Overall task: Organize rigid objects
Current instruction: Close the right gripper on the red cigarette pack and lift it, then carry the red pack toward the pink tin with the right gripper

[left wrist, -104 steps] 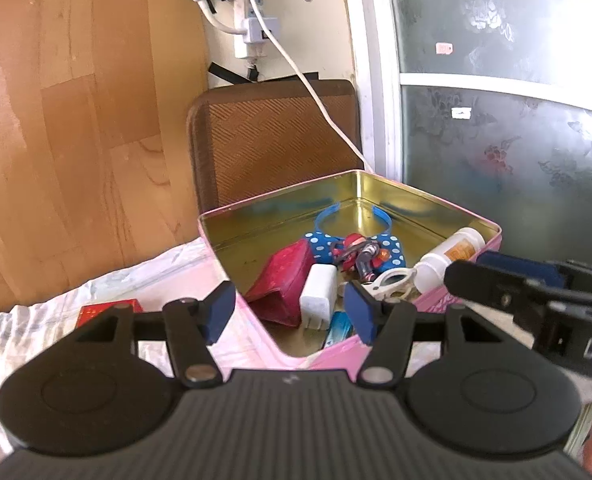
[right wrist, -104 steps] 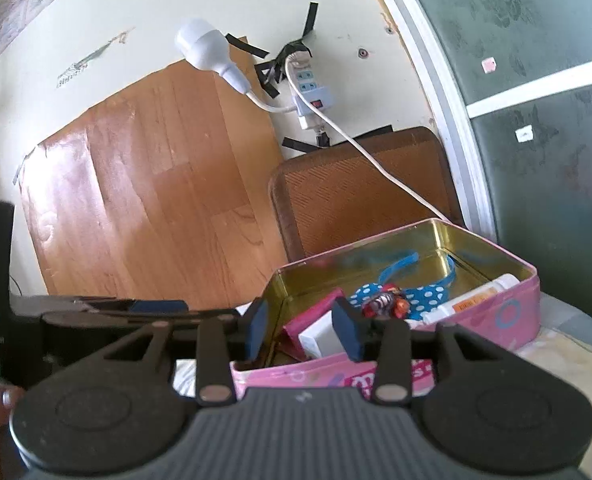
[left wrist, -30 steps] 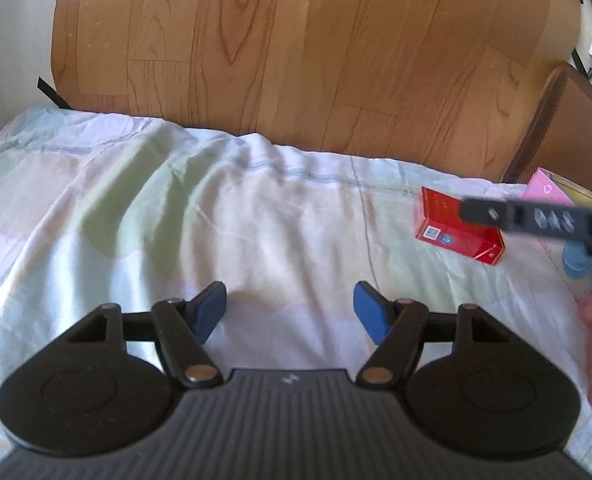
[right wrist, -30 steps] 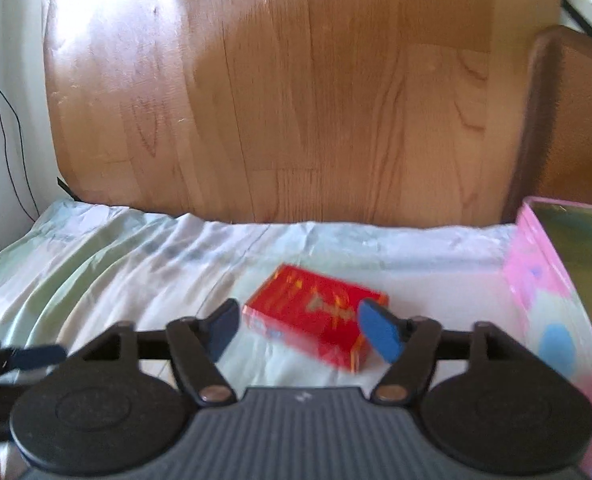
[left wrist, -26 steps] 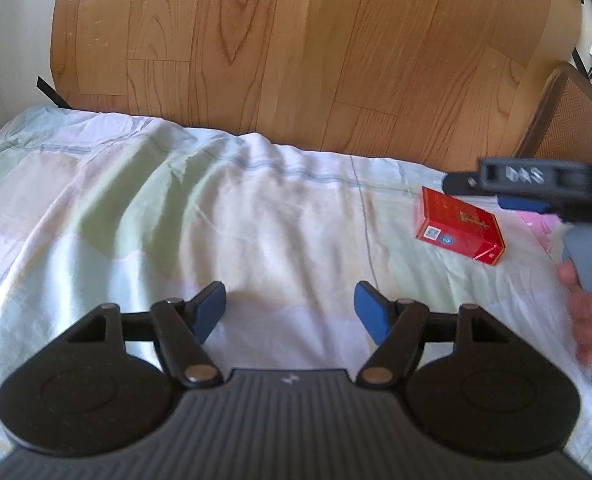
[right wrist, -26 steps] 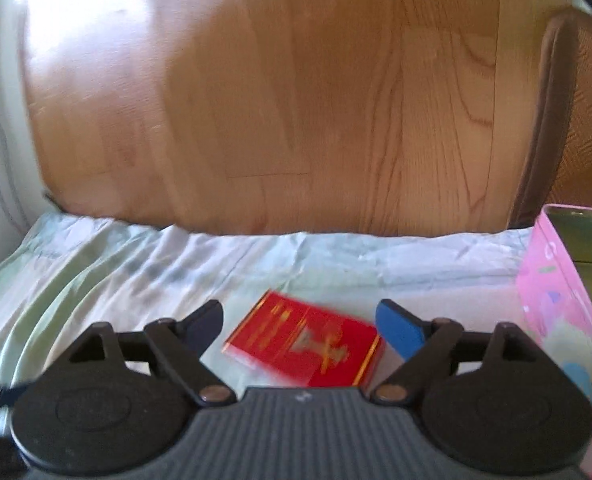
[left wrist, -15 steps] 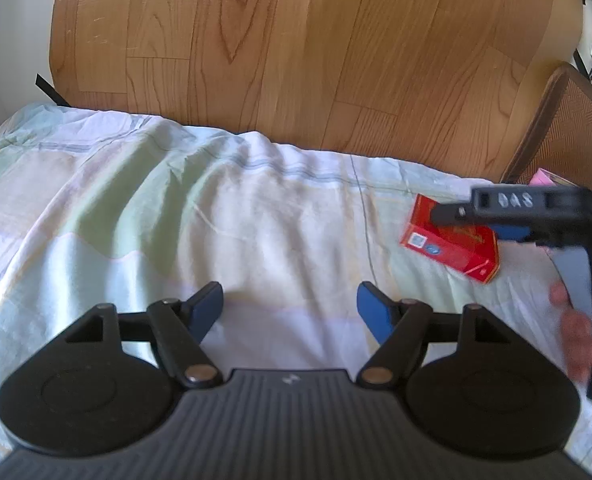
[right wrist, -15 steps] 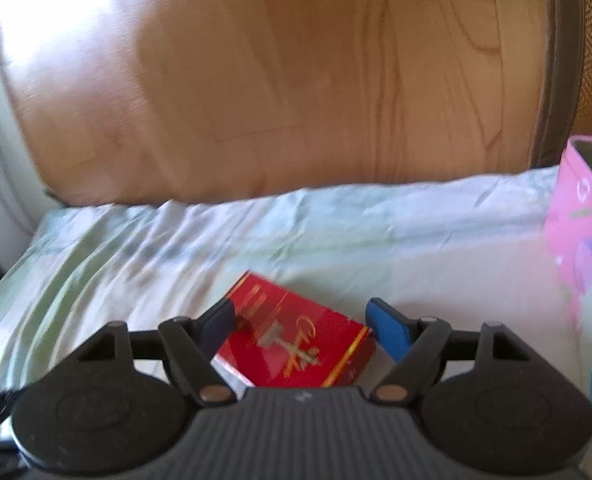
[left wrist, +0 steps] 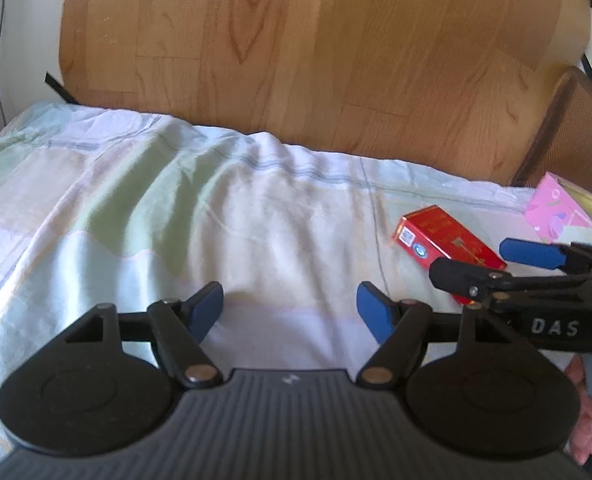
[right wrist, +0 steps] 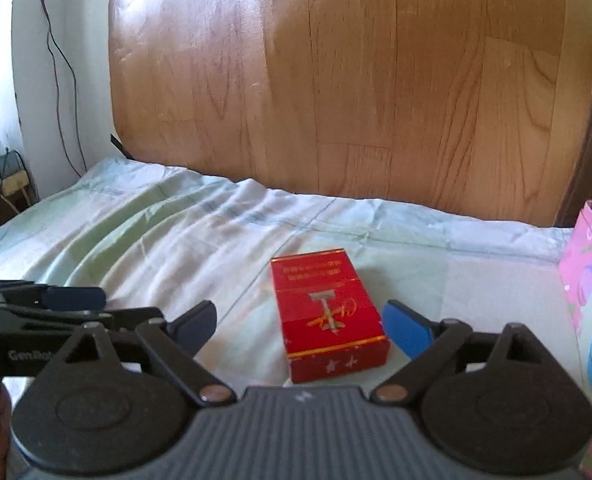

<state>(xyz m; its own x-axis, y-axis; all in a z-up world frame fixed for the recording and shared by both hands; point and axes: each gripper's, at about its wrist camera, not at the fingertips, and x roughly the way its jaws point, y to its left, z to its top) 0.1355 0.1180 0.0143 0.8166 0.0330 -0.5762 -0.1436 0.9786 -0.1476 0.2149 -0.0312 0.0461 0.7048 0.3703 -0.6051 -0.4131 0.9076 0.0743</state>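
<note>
Red box [right wrist: 327,316]: lay flat on the bed sheet [right wrist: 176,240], beside the pink tin [right wrist: 587,264].
Right gripper [right wrist: 299,326]: jaws just widened, straddling the box, not pressing.
Left gripper [left wrist: 290,306]: jaws released, empty, left of the box.

Right gripper [right wrist: 299,326] jaws have just been opening, now wide either side of red box [right wrist: 327,314], pads clear of it. Box lies flat on bedsheet [right wrist: 176,240], turned lengthwise between the fingers vs half a sec ago. In left wrist view the right gripper [left wrist: 483,260] sits lower, over the box [left wrist: 447,238].
</note>
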